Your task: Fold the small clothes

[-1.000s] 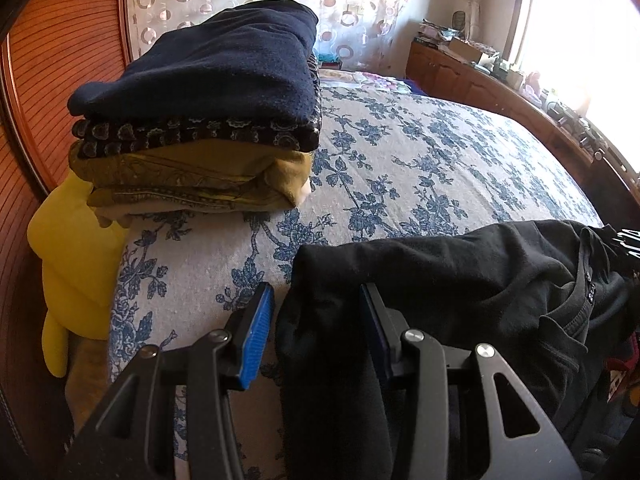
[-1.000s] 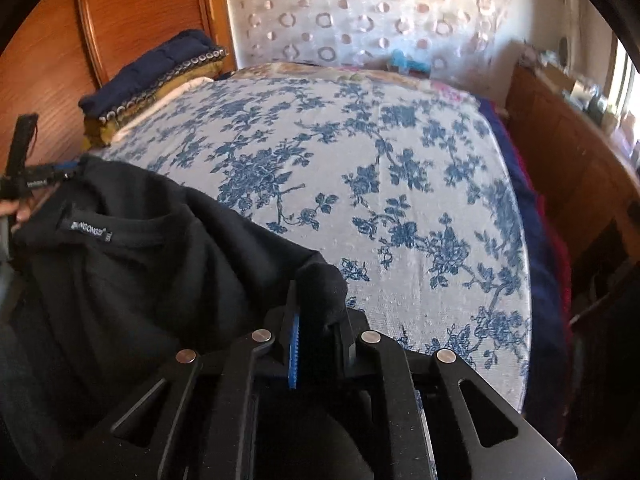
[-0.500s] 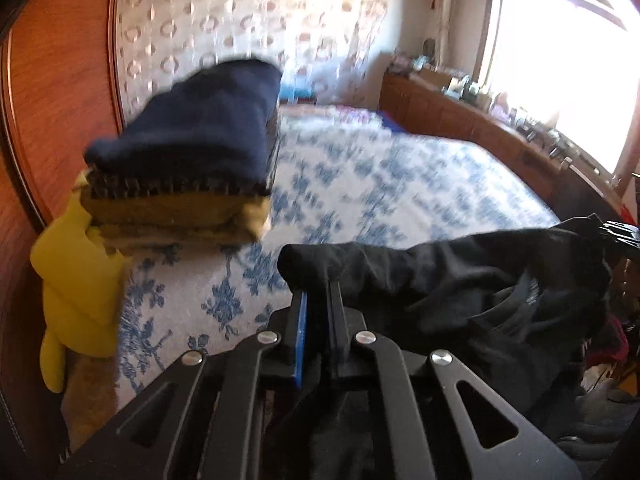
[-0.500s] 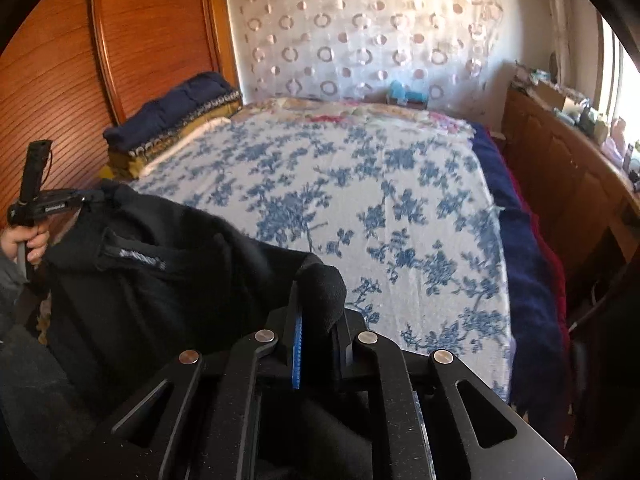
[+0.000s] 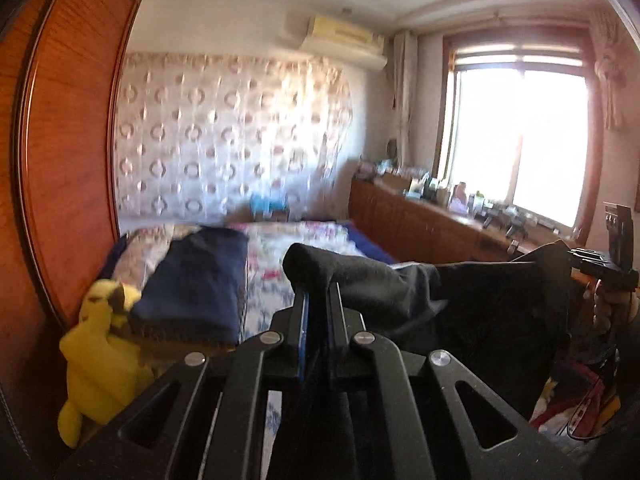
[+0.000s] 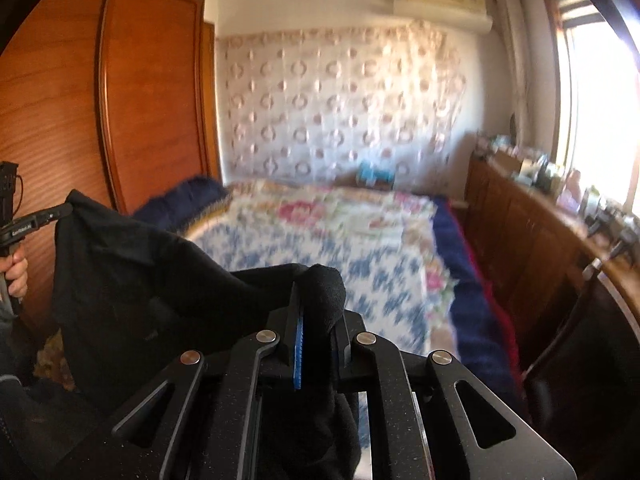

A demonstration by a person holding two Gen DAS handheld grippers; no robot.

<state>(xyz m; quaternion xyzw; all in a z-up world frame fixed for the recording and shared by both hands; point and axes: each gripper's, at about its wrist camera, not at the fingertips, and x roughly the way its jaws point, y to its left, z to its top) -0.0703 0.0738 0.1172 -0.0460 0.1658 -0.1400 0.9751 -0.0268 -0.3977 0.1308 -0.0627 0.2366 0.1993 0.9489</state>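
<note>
Both grippers are holding the black garment [image 5: 480, 304] up in the air above the near end of the bed [image 6: 320, 240]. Left gripper [image 5: 318, 300] fingers are pinching one bunched corner of it; right gripper [image 6: 316, 312] fingers are pinching the opposite corner. Fabric is hanging stretched between them. Folded navy stack [image 5: 196, 280] is sitting on the bed's far left side, yellow plush [image 5: 96, 352] just beside it.

Black garment [image 5: 480, 300] hangs stretched (held above bed).
</note>
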